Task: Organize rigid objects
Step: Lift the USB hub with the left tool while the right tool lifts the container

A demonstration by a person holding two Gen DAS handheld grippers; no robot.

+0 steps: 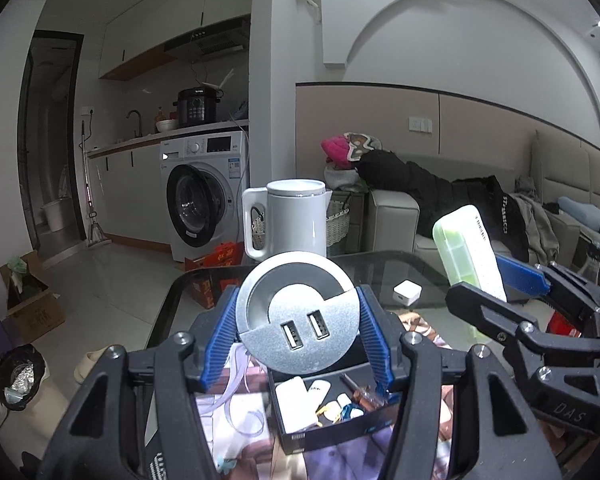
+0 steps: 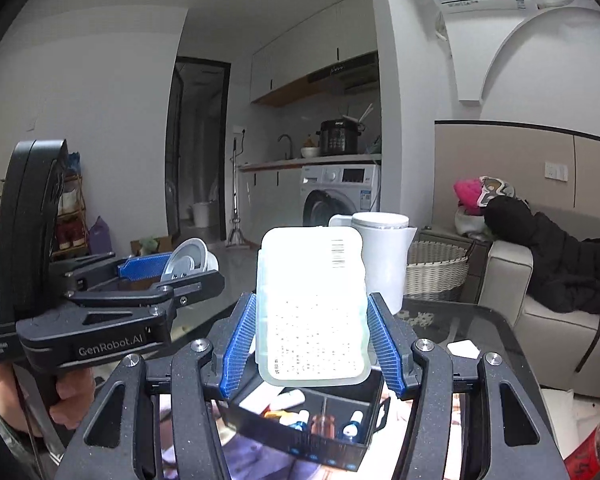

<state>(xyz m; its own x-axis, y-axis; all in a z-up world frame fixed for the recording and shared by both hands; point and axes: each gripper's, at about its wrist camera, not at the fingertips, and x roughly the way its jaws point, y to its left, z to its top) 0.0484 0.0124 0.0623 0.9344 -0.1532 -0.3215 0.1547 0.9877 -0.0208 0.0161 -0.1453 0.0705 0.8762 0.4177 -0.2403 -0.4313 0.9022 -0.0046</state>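
My left gripper (image 1: 296, 326) is shut on a round silver USB socket disc (image 1: 298, 314), held above a black organizer box (image 1: 332, 430) with several small items inside. My right gripper (image 2: 312, 338) is shut on a translucent white plastic case (image 2: 312, 304), held above the same black box (image 2: 320, 444). In the left wrist view the right gripper (image 1: 496, 292) shows at the right with the case (image 1: 470, 250). In the right wrist view the left gripper (image 2: 168, 274) shows at the left with the disc (image 2: 186, 262).
A white kettle (image 1: 288, 216) stands at the far edge of the glass table (image 1: 380, 272). A small white charger cube (image 1: 407, 293) lies on the glass. A sofa (image 2: 540, 300) with dark clothes is to the right. A wicker basket (image 2: 436, 268) sits behind the table.
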